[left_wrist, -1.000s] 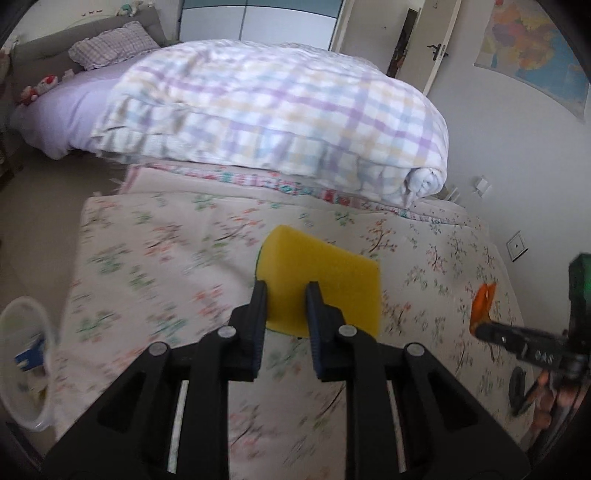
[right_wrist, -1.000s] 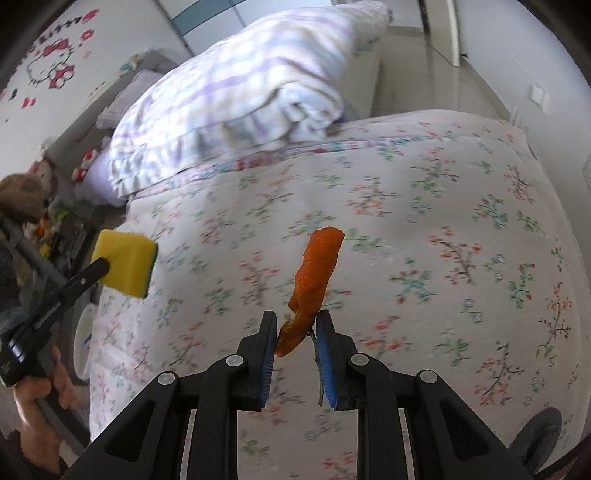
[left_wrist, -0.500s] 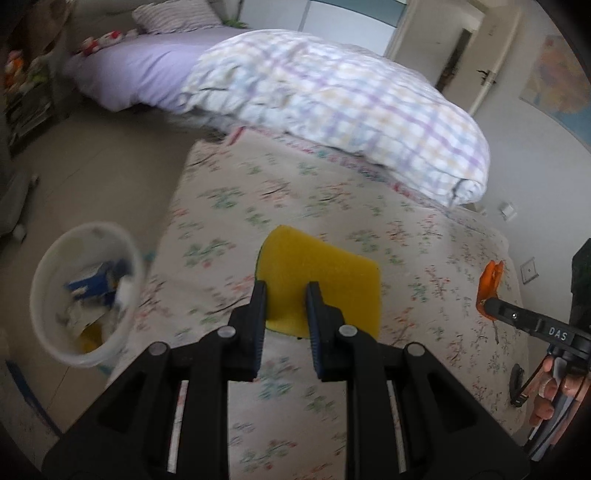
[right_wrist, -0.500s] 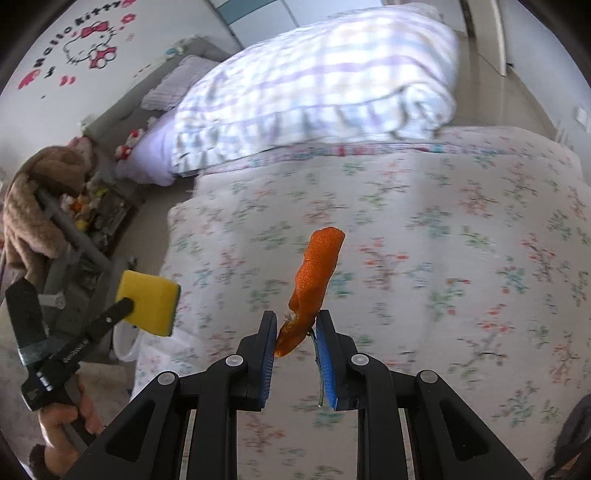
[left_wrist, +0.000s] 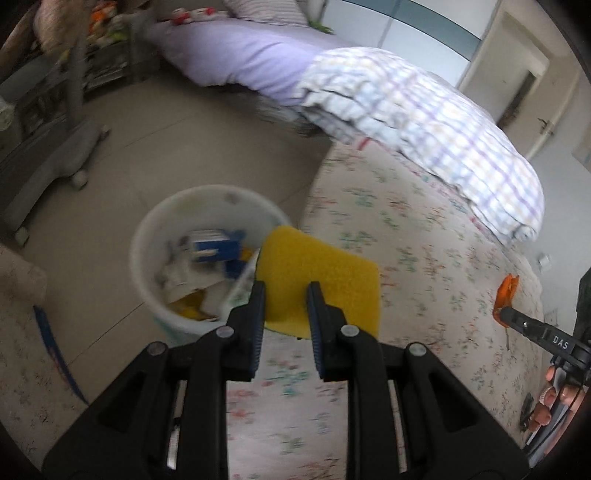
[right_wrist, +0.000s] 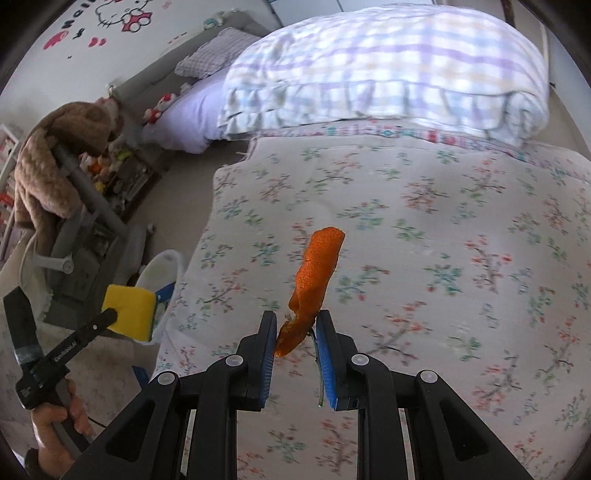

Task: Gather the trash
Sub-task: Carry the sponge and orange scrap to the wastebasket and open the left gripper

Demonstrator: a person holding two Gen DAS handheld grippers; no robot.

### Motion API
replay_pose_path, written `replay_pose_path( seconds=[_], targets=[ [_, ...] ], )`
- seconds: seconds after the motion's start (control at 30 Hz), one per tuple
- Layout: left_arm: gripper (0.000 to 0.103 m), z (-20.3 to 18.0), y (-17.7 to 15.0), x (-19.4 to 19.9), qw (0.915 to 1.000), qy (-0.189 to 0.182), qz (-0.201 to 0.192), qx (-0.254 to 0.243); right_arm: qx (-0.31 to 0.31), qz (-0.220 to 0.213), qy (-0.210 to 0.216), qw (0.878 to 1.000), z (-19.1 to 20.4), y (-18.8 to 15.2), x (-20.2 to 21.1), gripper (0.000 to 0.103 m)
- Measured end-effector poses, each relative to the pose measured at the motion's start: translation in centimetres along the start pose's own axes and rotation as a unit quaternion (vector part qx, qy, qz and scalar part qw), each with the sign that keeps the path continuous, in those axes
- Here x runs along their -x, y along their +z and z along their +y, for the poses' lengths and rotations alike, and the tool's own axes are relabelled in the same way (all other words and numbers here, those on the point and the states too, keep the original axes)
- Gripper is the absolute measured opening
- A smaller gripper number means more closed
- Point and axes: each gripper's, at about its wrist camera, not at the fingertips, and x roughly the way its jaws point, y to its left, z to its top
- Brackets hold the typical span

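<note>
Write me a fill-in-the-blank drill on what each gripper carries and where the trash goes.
1. The left gripper is shut on a ____ sponge.
2. The right gripper is shut on an ____ peel.
3. The white bin stands on the ____ beside the bed.
4. The quilt at the far end of the bed has a ____ pattern.

Missing words: yellow; orange; floor; checked

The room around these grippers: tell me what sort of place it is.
Most likely a child's bedroom. A folded checked duvet lies on a bed with a floral cover, a cartoon cat sticker decorates the wall, and a brown plush toy hangs over a frame near the shelves.
</note>
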Motion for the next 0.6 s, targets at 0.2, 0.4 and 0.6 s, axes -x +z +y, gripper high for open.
replay_pose_path(
  seconds=[0.2, 0.4, 0.6],
  targets=[
    [0.025, 3.8, 0.2, 0.4, 0.999, 0.023, -0.013, 0.036, 0.023, 0.016, 0.015, 0.999, 2.9, -0.3, -2.3, 0.023],
    [0.025, 6.1, 1.0, -0.2, 0.9956, 0.054, -0.025, 0.071, 0.038, 0.033, 0.033, 0.998, 5.0, -0.8, -4.2, 0.023],
    [0.041, 7.7, 1.5, -1.4, 0.9901, 0.077, -0.036, 0.112, 0.043, 0.044, 0.053, 0.997, 6.4, -1.0, -5.9, 0.023]
  ],
)
